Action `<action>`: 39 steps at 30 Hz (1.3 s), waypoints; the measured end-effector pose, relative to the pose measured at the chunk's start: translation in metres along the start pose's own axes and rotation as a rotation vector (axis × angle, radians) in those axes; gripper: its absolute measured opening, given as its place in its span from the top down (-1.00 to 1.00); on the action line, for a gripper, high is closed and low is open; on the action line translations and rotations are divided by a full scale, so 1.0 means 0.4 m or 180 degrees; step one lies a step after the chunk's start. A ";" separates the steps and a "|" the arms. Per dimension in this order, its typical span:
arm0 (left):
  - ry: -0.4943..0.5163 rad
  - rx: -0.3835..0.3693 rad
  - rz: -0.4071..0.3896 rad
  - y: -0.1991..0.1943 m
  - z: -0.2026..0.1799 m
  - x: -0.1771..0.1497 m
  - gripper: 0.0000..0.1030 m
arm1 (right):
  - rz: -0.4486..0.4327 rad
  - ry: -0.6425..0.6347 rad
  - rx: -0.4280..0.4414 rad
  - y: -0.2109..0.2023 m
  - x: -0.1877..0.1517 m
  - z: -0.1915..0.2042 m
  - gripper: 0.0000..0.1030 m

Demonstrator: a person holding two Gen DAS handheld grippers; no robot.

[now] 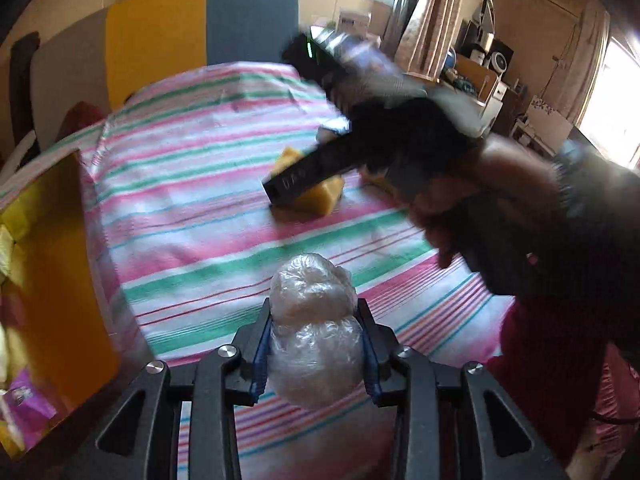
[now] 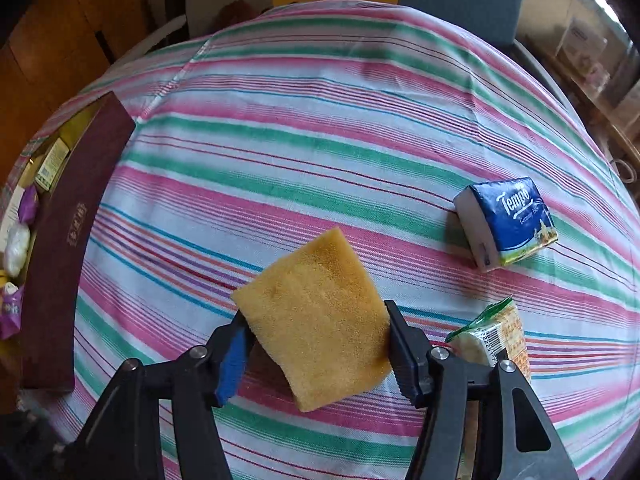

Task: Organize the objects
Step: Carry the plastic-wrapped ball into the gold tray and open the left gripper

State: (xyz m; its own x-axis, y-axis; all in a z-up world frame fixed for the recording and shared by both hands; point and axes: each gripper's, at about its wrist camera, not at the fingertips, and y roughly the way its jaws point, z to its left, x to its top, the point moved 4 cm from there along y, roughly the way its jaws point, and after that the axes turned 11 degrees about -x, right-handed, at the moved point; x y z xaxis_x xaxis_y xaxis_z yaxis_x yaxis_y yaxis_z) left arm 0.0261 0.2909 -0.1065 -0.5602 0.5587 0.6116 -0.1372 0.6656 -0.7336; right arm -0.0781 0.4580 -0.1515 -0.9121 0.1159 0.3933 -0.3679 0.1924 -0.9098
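A round surface (image 2: 360, 128) draped in a pink, green and white striped cloth is seen from two wrist cameras.

In the left wrist view, the left tongs (image 1: 316, 344) are pinched on a crumpled ball of clear plastic wrap (image 1: 314, 332), whitish and wrinkled, which is held above the cloth. It appears to be lifted for carrying to the open box (image 1: 52, 280) at the left edge of the surface, where small packets are already gathered.

In the right wrist view, the right tongs (image 2: 316, 354) are closed partway around a yellow sponge (image 2: 316, 328), with both pads pressed against its sides. The sponge is a thick, coarse-pored block, tilted with one corner raised toward the far side; whether its lower edge rests on the cloth cannot be told. The side grip seems chosen because the soft foam yields and is easily squeezed.

Still on the cloth, to the right, a blue tissue pack (image 2: 508, 224) is lying on its side, and a small green-edged snack packet (image 2: 496, 340) is lying just beside the right tongs. A dark red box lid (image 2: 68, 240) is laid along the left edge, beside the box.
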 end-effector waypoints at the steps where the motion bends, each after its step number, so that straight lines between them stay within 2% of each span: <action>1: -0.0013 0.0012 -0.0049 -0.018 0.000 0.003 0.29 | -0.0010 0.0011 0.0025 0.003 -0.004 -0.003 -0.22; 7: -0.0123 0.0112 -0.0270 -0.102 0.019 0.012 0.29 | -0.0102 0.0007 0.0071 0.002 -0.005 -0.003 -0.31; 13: -0.0139 0.0138 -0.0296 -0.142 0.019 -0.013 0.29 | -0.0208 -0.0038 0.0034 0.008 -0.006 0.002 -0.42; 16: -0.0176 0.0155 -0.0306 -0.157 0.027 -0.023 0.29 | -0.0168 -0.0006 0.0076 0.010 -0.003 -0.002 -0.44; 20: -0.0258 0.0182 -0.0353 -0.186 0.049 -0.027 0.29 | -0.0183 -0.0092 -0.0012 0.011 -0.001 0.012 -0.43; 25: -0.0430 0.0250 -0.0511 -0.242 0.091 -0.015 0.29 | -0.0181 -0.0086 -0.0004 0.012 -0.003 0.010 -0.43; 28: -0.0591 0.0349 -0.0639 -0.283 0.144 0.001 0.29 | -0.0158 -0.0064 0.0029 0.018 0.003 0.016 -0.44; 32: -0.0963 0.0486 -0.0721 -0.313 0.256 0.004 0.29 | -0.0147 -0.0072 0.0030 0.018 0.003 0.018 -0.46; 36: -0.1402 0.0548 -0.0642 -0.317 0.391 -0.001 0.29 | -0.0150 -0.0087 0.0012 0.018 0.002 0.020 -0.47; 39: -0.1540 0.0590 -0.0636 -0.316 0.461 0.007 0.29 | -0.0149 -0.0088 0.0005 0.019 0.004 0.024 -0.47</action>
State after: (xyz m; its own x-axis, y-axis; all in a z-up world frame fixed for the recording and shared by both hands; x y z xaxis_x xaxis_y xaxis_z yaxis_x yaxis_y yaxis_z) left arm -0.1086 0.1171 -0.0668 -0.8138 0.1103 0.5705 -0.3963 0.6127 -0.6838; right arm -0.0840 0.4505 -0.1592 -0.8985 0.0799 0.4317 -0.4105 0.1954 -0.8907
